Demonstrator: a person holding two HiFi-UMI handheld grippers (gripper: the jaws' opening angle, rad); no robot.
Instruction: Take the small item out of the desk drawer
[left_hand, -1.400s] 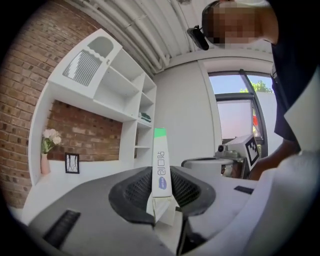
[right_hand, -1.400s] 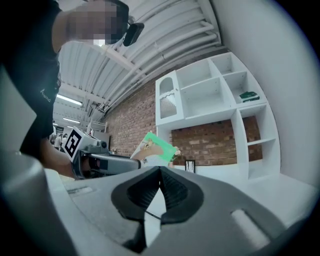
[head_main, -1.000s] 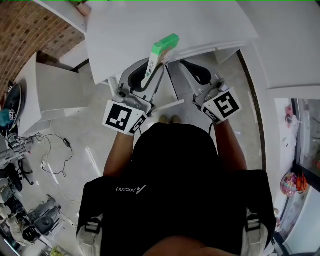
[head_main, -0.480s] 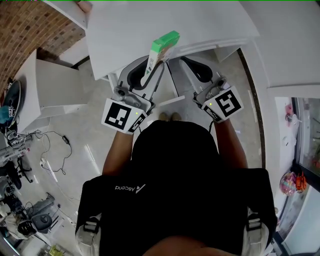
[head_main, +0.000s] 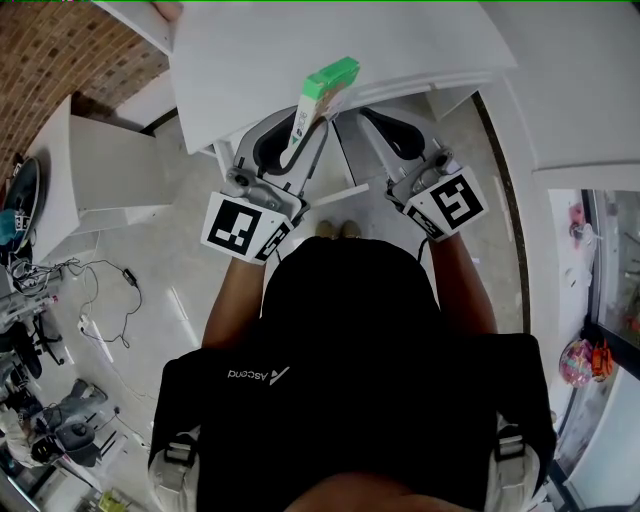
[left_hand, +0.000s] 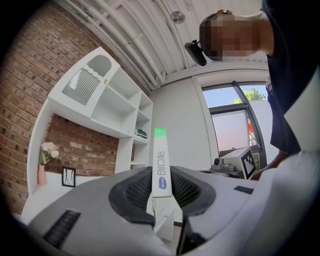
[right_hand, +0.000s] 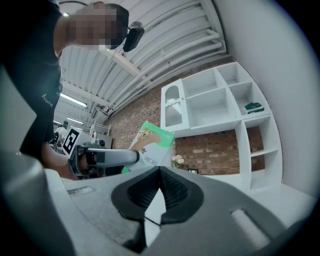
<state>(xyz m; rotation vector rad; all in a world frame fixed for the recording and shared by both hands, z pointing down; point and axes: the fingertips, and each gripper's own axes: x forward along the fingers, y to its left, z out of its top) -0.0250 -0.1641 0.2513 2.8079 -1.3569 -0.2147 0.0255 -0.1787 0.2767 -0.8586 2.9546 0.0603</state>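
The left gripper (head_main: 287, 158) is clenched on the lower end of a slim white box with a green top (head_main: 322, 100). It holds the box up in the air, tilted, with its green end over the near edge of the white desktop (head_main: 300, 45). The right gripper (right_hand: 160, 172) sits just to the right with its jaws pressed together on nothing. From where I stand the main job looks done, since the box is up and out and touches no surface. What seems left is to set it down somewhere. The drawer itself I cannot make out under the desktop, so I cannot tell whether it is open. Around them, the desktop takes up the far side and leaves plenty of bare surface. A tall white shelf unit (right_hand: 225, 110) stands against the brick wall beyond. A low white cabinet (head_main: 110, 170) stands off to the left, well apart from the grippers. Loose cables (head_main: 100, 300) trail on the floor further left, and a small vase of flowers (left_hand: 44, 157) sits by the shelves. Nothing I can see blocks the way to the desktop.
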